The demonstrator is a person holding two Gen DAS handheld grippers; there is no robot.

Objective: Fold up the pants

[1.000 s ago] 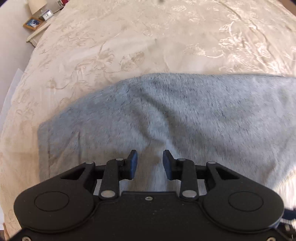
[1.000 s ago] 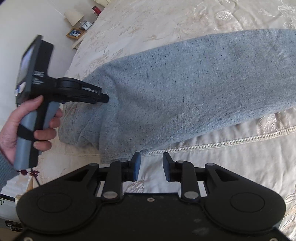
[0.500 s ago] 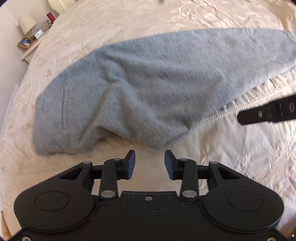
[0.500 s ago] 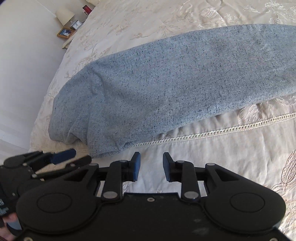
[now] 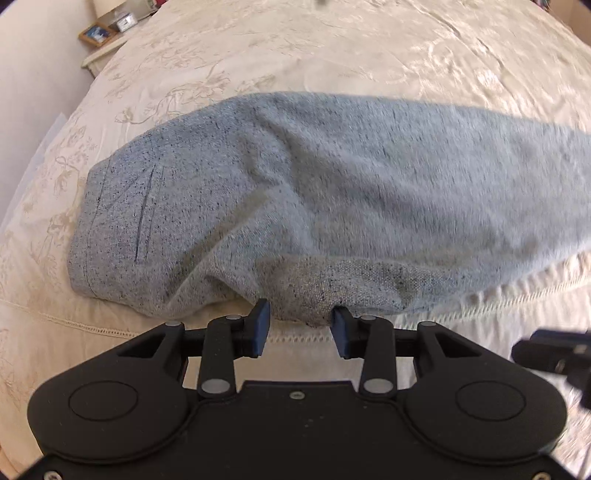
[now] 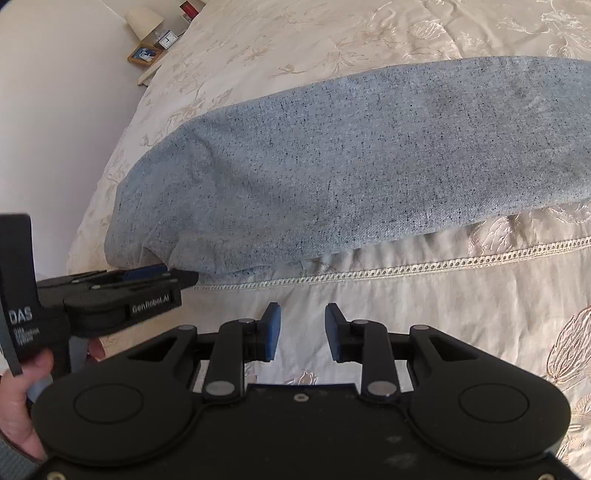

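Lying lengthwise across the cream embroidered bedspread [image 6: 424, 314], the speckled blue-grey knit pants [image 5: 332, 192] are doubled over into one long band, their wider waist end toward the bed's left edge and the legs running off to the right. A pocket seam shows near that waist end in the left wrist view. The near edge of the cloth sits just above a lace-trimmed seam [image 6: 443, 264] that crosses the bedspread.

The left gripper [image 5: 301, 330] points steeply down at the near edge of the pants; its blue-padded jaws stand about half apart, and a rumpled fold of the hem pokes between their tips, though the pads do not press on it. Seen from the right wrist camera, the same tool reaches in from the left, carried in a person's hand [image 6: 22, 391], its tips at the fabric's lower corner.

The right gripper [image 6: 301, 332] hovers over bare bedspread just short of the lace seam, jaws partly apart with nothing between them.

Beyond the bed's far corner, against the pale wall, a bedside table [image 6: 147, 75] carries a small lamp [image 6: 142, 22], a clock [image 6: 169, 38] and a framed picture [image 6: 145, 54]. Nothing lies on the bedspread between either tool and the pants.
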